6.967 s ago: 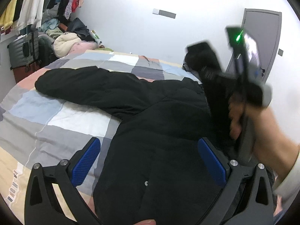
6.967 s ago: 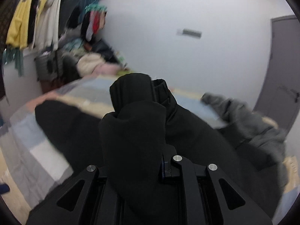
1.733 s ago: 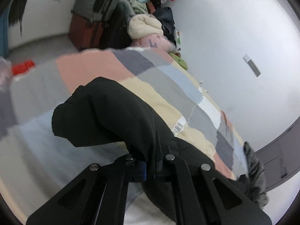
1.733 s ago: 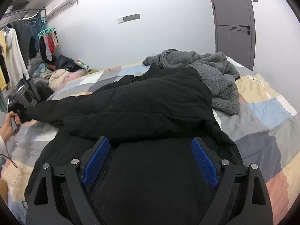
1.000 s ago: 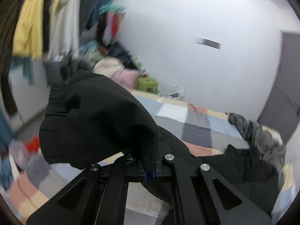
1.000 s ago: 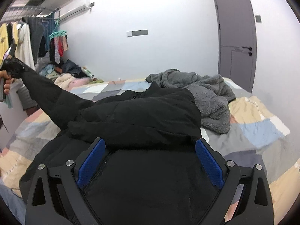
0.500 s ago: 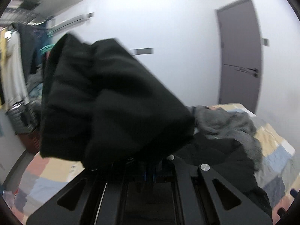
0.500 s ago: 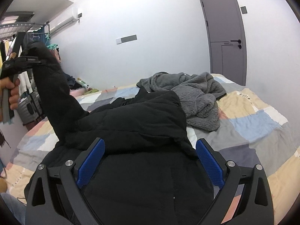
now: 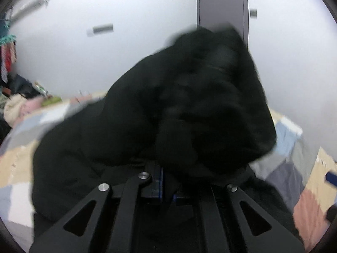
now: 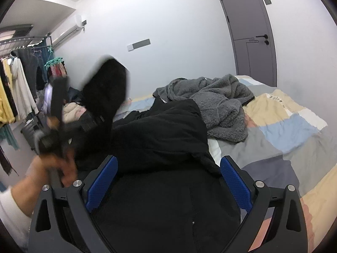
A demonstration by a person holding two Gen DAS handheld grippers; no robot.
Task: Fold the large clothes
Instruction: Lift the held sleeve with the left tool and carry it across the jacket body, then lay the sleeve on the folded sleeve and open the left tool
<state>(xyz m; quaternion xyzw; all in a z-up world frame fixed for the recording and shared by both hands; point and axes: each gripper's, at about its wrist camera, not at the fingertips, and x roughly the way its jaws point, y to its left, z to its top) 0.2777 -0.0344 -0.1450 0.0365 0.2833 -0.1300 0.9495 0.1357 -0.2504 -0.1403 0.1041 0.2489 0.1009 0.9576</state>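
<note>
A black padded coat [image 10: 160,139] lies spread across a patchwork quilt [image 10: 294,130] on the bed, one sleeve [image 9: 202,105] raised above it, pinched between the closed fingers of the left gripper [image 9: 166,186]. The right gripper [image 10: 168,181] hovers over the coat's body, jaws wide apart and empty. A grey fleece garment [image 10: 217,103] lies heaped just beyond the coat, near the grey door [image 10: 250,29].
</note>
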